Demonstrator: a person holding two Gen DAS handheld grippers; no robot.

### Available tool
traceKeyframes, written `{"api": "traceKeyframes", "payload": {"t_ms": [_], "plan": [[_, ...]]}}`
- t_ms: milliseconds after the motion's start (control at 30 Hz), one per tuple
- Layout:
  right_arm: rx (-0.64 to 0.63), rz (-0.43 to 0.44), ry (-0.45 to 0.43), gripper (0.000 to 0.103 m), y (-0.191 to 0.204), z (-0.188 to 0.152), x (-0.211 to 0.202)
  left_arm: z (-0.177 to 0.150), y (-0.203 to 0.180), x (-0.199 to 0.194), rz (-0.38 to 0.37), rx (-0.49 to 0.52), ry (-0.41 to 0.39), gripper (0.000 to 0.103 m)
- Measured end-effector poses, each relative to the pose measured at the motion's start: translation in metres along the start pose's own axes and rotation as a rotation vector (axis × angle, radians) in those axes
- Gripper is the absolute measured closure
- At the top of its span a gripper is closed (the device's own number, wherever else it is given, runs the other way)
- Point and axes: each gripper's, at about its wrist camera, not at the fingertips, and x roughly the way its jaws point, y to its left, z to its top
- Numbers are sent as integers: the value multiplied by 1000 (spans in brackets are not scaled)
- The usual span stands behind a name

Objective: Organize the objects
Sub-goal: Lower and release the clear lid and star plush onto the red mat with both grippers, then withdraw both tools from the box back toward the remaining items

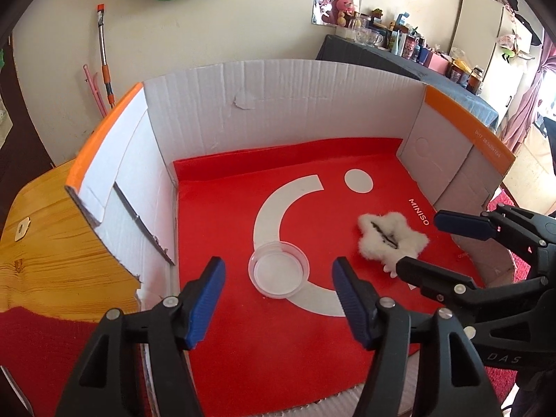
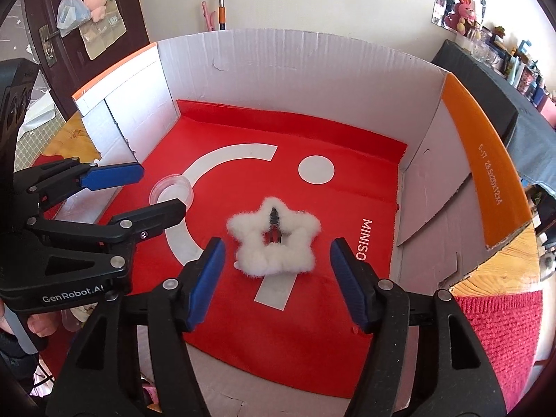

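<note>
A shallow clear plastic dish [image 1: 279, 271] [image 2: 171, 191] lies on the red bag [image 1: 243, 340] that lines the floor of a white cardboard box [image 1: 278, 104]. To its right lies a white fluffy star-shaped clip [image 1: 391, 238] [image 2: 272, 239]. My left gripper [image 1: 278, 267] [image 2: 161, 189] hovers over the dish, open, its blue pads clear of the rim on both sides. My right gripper [image 2: 276, 246] [image 1: 420, 241] stands open around the star, with neither pad touching the fluff.
The box has tall white walls [image 2: 295, 69] with orange tape [image 2: 486, 160] on the side flaps; its near side is low. It rests on a wooden table [image 1: 52, 243]. A dark counter [image 1: 399, 59] crowded with bottles stands behind at the right.
</note>
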Motion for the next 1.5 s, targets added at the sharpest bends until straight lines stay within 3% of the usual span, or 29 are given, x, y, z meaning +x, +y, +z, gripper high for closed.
{"api": "traceKeyframes", "payload": {"t_ms": [167,333,700,1067,1500], "plan": [[3,2,-21,40,1,0,-8,-3,2,-5,4,-4,-7,37],[4,6,-44,32,3,-2,-17,-7,1,-12,16,4,-22,37],[3,-5,-78,21,6,-9,-28,-11,-2,-27,35,14,-64,22],[-3,-4,-128,9,11,-18,-45,-20,-4,-37,46,14,-96,13],[9,2,-164,9,17,-31,-61,-32,-6,-49,28,-2,-117,12]]}}
